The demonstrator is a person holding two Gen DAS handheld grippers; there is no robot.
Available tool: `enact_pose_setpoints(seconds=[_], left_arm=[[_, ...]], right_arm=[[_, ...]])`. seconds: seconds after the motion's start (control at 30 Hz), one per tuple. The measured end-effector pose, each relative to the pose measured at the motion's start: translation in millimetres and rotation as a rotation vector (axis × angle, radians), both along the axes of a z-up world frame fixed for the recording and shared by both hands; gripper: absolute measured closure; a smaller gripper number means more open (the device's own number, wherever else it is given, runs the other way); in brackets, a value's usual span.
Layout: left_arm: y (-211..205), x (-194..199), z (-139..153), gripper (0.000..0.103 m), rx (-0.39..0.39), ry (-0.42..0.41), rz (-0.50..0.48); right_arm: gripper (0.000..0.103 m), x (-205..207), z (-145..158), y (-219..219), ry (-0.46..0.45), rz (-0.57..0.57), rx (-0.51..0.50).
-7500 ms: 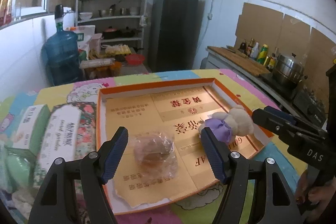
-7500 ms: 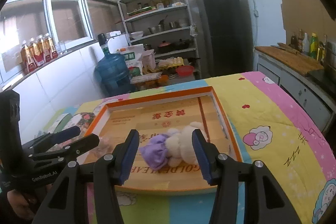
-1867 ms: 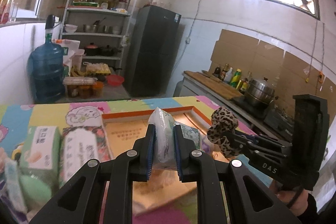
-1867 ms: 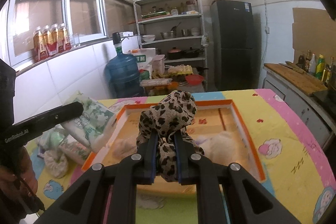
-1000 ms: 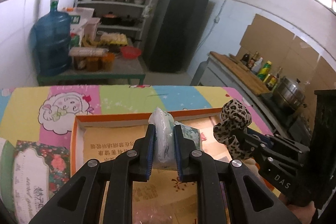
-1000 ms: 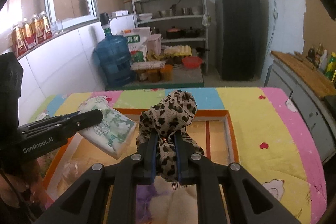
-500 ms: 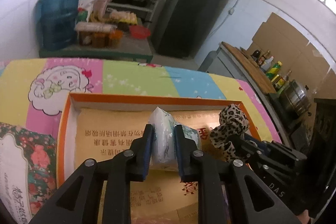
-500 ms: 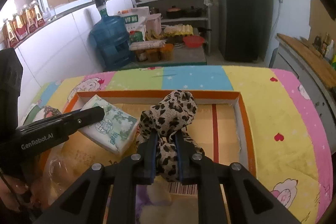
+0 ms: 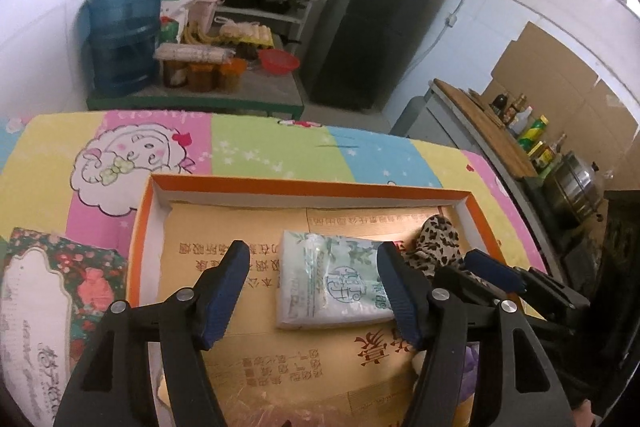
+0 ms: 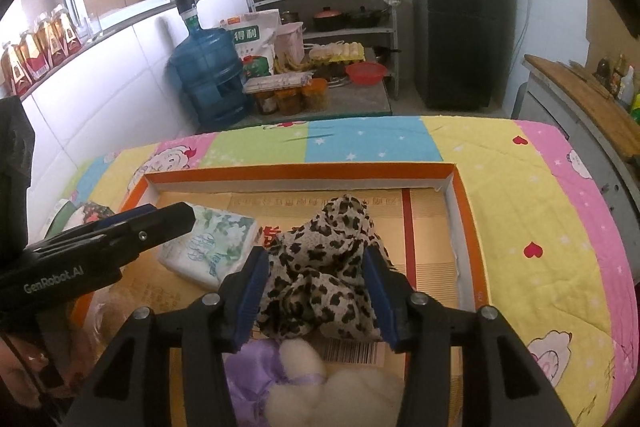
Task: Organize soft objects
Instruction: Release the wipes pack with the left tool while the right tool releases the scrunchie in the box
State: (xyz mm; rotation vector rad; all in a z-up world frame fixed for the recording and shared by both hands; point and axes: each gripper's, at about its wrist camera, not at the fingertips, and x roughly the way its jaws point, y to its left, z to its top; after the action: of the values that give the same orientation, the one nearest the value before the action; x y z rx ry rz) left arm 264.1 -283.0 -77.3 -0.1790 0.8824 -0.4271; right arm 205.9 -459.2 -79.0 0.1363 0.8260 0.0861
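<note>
Half a second ago the left gripper (image 9: 314, 291) pinched the tissue pack (image 9: 334, 285) upright between its jaws; now the jaws are spread wide and the pack lies flat on the floor of the orange tray (image 9: 304, 187), between the blue pads and touching neither. The right gripper (image 10: 316, 291) has let go too: its jaws have parted, and the leopard cloth (image 10: 320, 267) sits in a heap between them inside the tray, just right of the pack. A plush toy (image 10: 320, 391) with purple fabric lies below the cloth, nearer the camera. The tray rests on the cartoon-print table (image 10: 520, 203).
</note>
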Motion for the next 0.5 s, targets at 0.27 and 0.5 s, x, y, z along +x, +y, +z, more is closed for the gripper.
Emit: enact_pose_setpoints(seconds=[0.27,0.5], left_arm=[[2.5,-12.3,16.5,0.035,0.009,-0.044,-0.021],[11.7,-31.0,30.2,0.035,-0.003,-0.087,-0.028]], right_arm=[[0.054,-16.7,22.0,7.2,-0.074,-0.009,-0.02],[0.054,-37.2,42.2,20.8,-0.126,-0.005,-0.035]])
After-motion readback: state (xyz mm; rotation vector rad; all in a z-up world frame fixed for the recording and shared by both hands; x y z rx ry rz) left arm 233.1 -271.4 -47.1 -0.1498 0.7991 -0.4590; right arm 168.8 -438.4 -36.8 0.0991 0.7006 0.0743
